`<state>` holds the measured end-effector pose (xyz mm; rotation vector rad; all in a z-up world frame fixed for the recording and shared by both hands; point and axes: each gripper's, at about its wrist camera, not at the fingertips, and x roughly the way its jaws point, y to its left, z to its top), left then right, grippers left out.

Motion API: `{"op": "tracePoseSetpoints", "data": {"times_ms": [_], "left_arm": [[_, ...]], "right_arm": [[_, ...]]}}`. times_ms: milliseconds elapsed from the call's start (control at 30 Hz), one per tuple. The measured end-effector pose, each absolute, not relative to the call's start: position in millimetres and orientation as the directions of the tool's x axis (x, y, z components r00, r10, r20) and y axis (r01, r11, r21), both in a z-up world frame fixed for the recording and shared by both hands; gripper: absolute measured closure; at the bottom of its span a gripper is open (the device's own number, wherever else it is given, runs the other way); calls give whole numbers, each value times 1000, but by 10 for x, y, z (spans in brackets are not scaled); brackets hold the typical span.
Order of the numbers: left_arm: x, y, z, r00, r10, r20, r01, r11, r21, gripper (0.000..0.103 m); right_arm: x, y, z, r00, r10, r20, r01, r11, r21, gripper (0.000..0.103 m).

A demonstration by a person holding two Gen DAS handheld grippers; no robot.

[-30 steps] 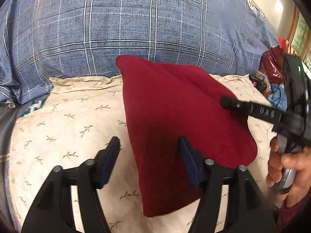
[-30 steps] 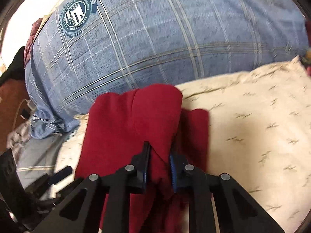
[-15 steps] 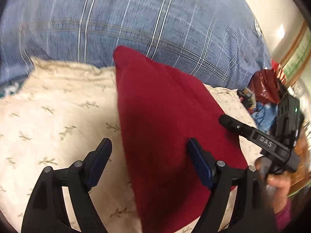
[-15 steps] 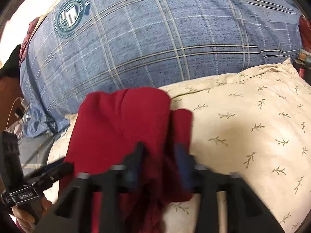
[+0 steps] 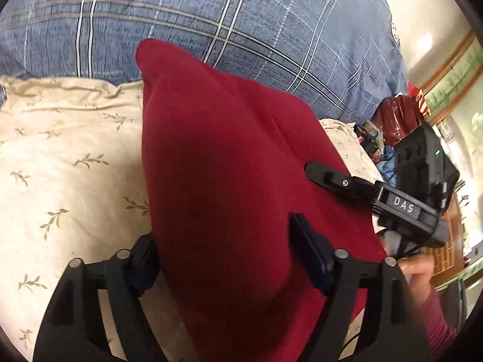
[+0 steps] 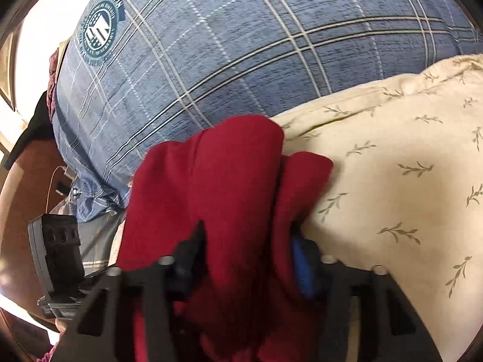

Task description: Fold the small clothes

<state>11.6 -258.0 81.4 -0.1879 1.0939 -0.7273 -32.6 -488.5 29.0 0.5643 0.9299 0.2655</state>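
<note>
Both pairs of jaws have just been closing, with the red garment (image 5: pixel 229 187) between them. On the left gripper (image 5: pixel 223 250) the cloth bulges into a wide gap and hides the left pad; whether the pads press it cannot be told. The right gripper (image 6: pixel 250 247) is blurred, its gap narrower and filled with bunched cloth, grip equally unclear. Folded, the garment lies on a cream leaf-print sheet (image 5: pixel 60 163) against a blue plaid cushion (image 6: pixel 241 45). Its near edge is cut off.
</note>
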Motion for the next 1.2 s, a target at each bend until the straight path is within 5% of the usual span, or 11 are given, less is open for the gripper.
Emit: {"op": "tracePoseSetpoints", "data": {"times_ms": [100, 400, 600, 733, 933, 1067, 1200], "left_arm": [[27, -2539, 974, 261, -623, -738, 456, 753, -475, 43], [-552, -1956, 1507, 263, -592, -761, 466, 769, -437, 44], [-681, -1724, 1107, 286, -504, -815, 343, 848, -404, 38], [-737, -1587, 1243, 349, -506, -789, 320, 855, -408, 36], [-809, -1582, 1375, 470, -414, -779, 305, 905, -297, 29], [-880, -1526, 1394, 516, -375, -770, 303, 921, -245, 29], [-981, -1560, 1430, 574, -334, -748, 302, 935, -186, 29]], "right_arm": [[-399, -4846, 445, 580, 469, -666, -2, 819, 574, 64], [-902, -4341, 863, 524, 558, -643, -79, 784, 616, 66], [-1029, -3958, 575, 488, 384, -783, -41, 907, 419, 48], [-1286, -3889, 971, 572, 380, -727, -114, 915, 388, 49], [-1513, -3419, 1244, 586, 396, -707, -288, 917, 275, 62], [-1514, -3305, 927, 564, 270, -780, -251, 956, 150, 78], [-1535, -3368, 649, 559, 220, -800, -201, 971, 127, 78]]}}
